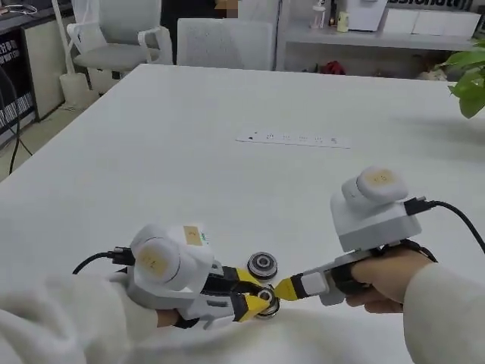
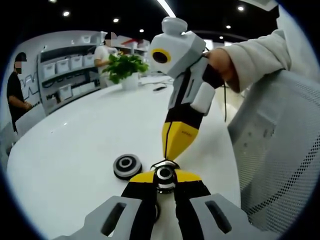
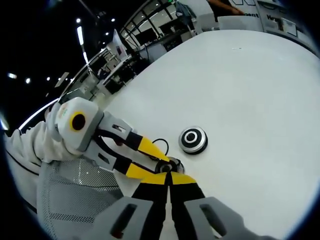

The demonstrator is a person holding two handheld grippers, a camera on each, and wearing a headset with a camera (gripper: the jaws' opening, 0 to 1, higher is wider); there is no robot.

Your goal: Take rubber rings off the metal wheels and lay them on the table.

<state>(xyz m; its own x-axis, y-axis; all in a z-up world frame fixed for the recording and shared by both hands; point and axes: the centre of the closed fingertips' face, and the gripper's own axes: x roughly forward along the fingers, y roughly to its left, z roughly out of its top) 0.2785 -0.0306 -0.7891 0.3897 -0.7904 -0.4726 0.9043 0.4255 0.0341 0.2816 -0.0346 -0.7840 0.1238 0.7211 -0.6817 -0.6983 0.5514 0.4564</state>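
In the head view my left gripper (image 1: 258,297) has its yellow-tipped jaws closed on a small metal wheel (image 1: 267,297), low over the white table (image 1: 227,189) near its front edge. My right gripper (image 1: 282,289) comes in from the right, and its tips meet that same wheel. From this angle the contact point is too small to read.

The left gripper view gives more. The held wheel has a bright steel hub, and a thin dark band arches over its top. This is the rubber ring (image 2: 165,163). The right jaws are pressed together on it, as far as I can see. How much of the ring is off the rim is hard to make out.

The right gripper view shows its own jaws closed with no gap, and the left gripper is clamped on the wheel from the side. A thin black curve lies just behind it. I cannot tell if it is a ring or a cable.

A second wheel (image 1: 262,265) lies flat on the table just beside the held one, round with a dark outer ring. A flat white power strip (image 1: 292,139) lies farther back, and green plant (image 1: 470,80) leaves are cut off at the right edge.
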